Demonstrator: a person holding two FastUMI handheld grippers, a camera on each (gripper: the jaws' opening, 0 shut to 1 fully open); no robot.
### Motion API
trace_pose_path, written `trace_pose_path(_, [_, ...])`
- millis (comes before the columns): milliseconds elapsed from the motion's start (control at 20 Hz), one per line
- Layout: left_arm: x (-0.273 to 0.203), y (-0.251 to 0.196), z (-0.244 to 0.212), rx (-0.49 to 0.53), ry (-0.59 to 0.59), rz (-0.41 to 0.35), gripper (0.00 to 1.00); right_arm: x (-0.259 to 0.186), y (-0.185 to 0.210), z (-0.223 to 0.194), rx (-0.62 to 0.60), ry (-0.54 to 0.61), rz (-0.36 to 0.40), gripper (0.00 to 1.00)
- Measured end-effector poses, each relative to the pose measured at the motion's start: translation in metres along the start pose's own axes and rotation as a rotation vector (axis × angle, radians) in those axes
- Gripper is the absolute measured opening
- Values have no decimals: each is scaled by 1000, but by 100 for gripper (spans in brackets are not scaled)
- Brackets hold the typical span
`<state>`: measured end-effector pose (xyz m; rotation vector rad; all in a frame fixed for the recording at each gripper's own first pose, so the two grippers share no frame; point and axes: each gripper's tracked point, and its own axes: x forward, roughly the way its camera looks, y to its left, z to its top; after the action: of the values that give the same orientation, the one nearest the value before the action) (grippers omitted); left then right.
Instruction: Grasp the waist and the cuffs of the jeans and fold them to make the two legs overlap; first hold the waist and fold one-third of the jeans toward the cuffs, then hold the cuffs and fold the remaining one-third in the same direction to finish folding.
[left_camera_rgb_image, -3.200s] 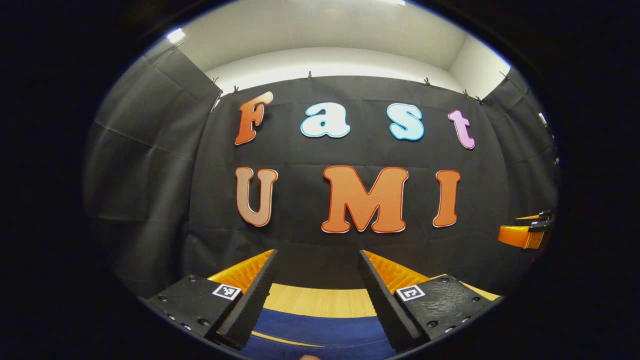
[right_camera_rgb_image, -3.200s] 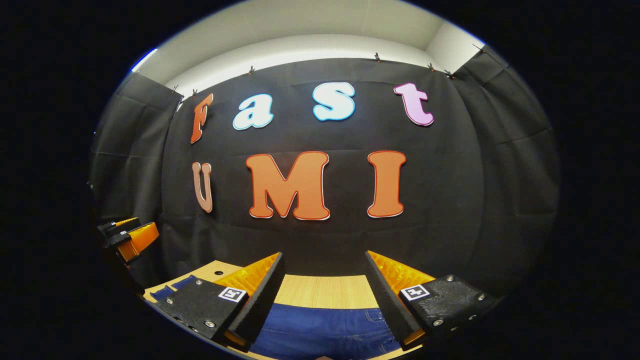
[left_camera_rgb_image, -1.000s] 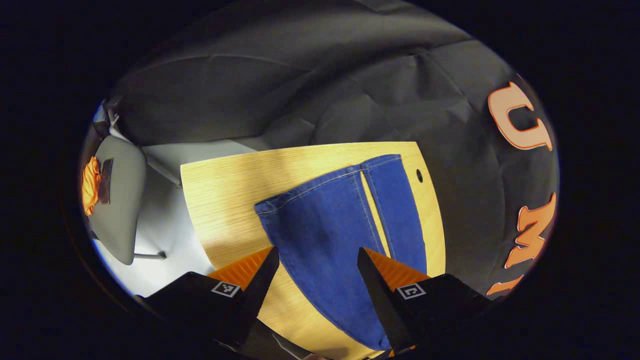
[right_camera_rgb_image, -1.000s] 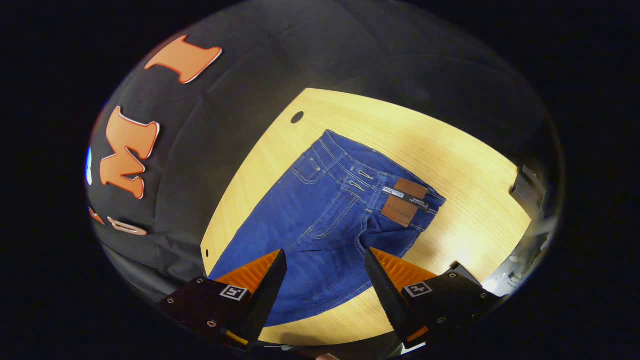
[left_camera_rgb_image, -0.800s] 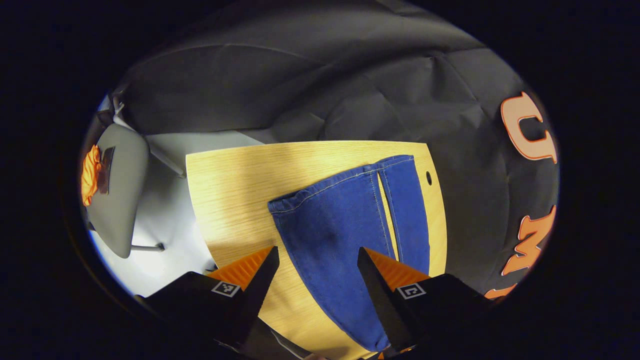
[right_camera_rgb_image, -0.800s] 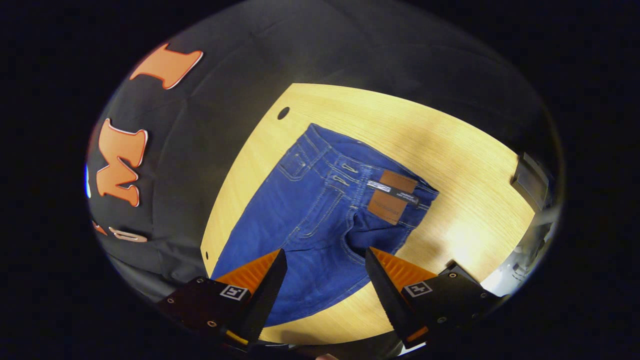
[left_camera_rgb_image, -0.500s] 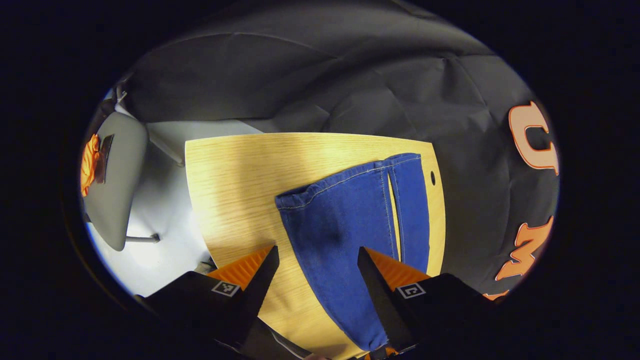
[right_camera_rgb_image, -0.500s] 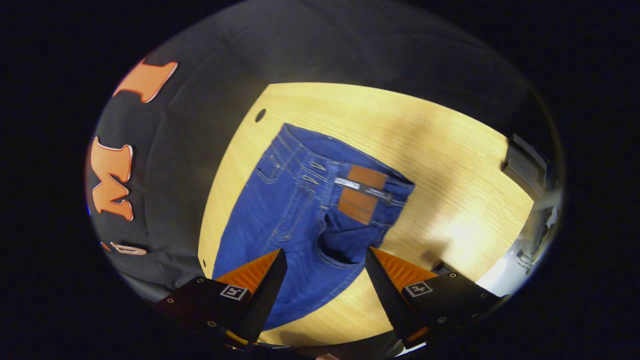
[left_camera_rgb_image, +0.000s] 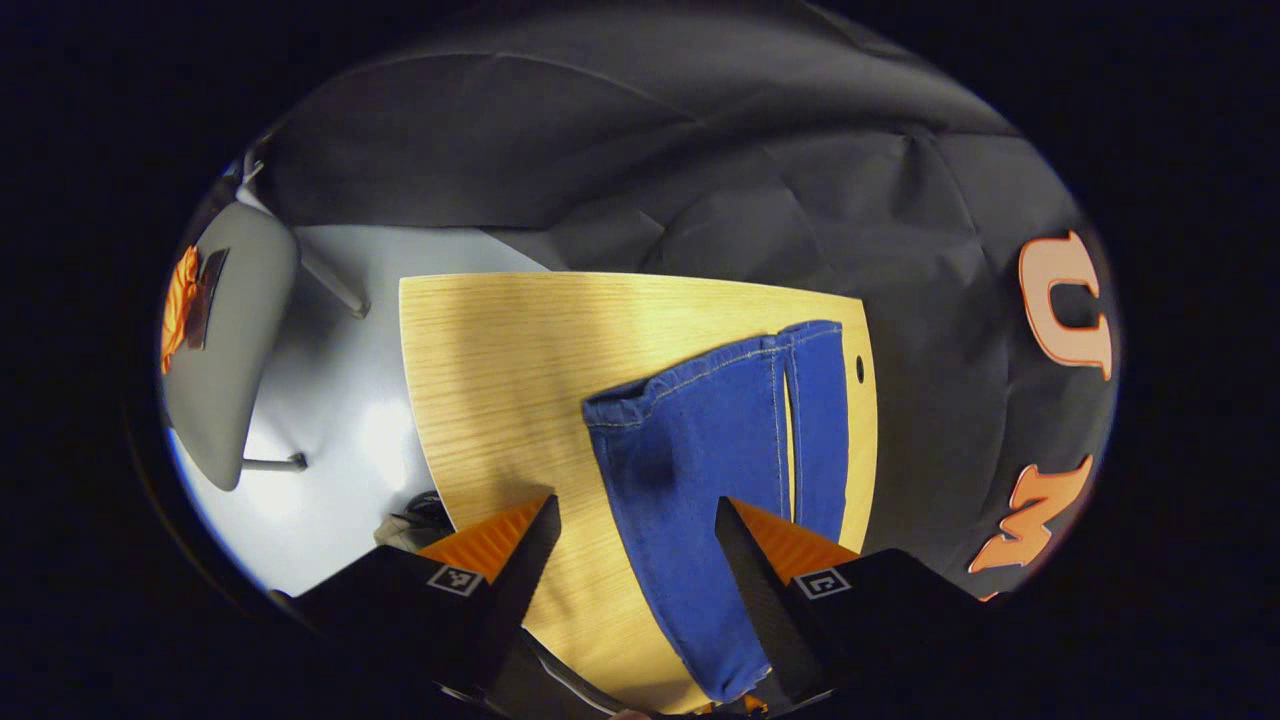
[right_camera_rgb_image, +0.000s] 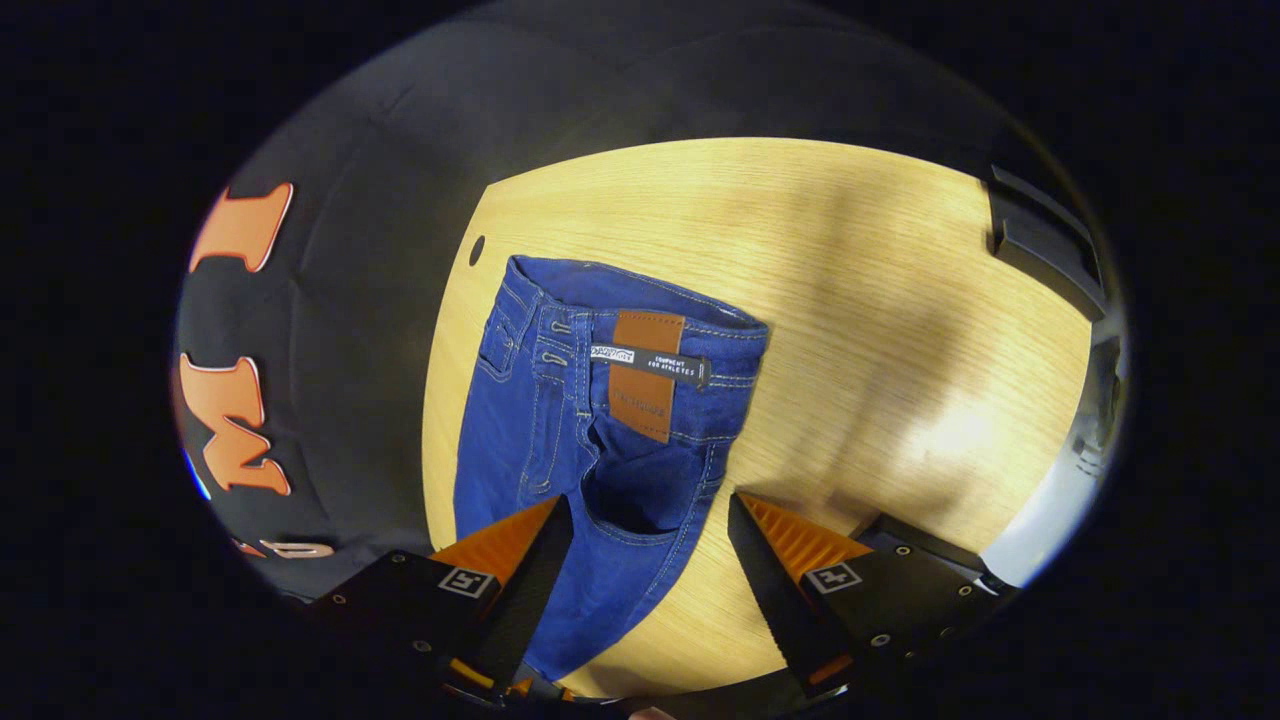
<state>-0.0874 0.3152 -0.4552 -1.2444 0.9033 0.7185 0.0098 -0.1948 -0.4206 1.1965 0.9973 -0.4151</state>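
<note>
Blue denim jeans (right_camera_rgb_image: 600, 420) lie flat on the wooden table (right_camera_rgb_image: 880, 300), both grippers spread apart above.
Thick and floppy, probably heavy: right gripper (right_camera_rgb_image: 648, 560) takes the waistband, left gripper (left_camera_rgb_image: 635, 560) the cuffs (left_camera_rgb_image: 720, 365).

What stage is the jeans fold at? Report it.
Nothing folded yet: the jeans lie flat on the wooden table, legs side by side. The left gripper hovers open above the cuffs, the right gripper open above the waist. All folds remain.
</note>
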Motion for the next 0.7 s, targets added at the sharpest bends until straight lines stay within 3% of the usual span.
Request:
trace_pose_path(100, [2,-3,5,-12,-9,-18,96,5,5,1,13,3,14,88])
trace_pose_path(150, [6,-9,8,-6,-13,-31,96,8,7,2,8,1,18,94])
trace_pose_path(300, [24,-30,11,27,-12,-58,94,17,20,3,11,3,42,93])
trace_pose_path(550, [50,-59,10,47,-1,-144,86,31,23,7,9,0,58,83])
trace_pose_path(600, [55,-59,8,49,3,-148,77,36,21,5,13,1,53,80])
trace_pose_path(650, [60,-58,7,57,3,-147,72,37,18,5,29,2,46,70])
trace_pose_path(700, [65,-52,7,57,-1,-136,59,39,13,5,56,-1,26,68])
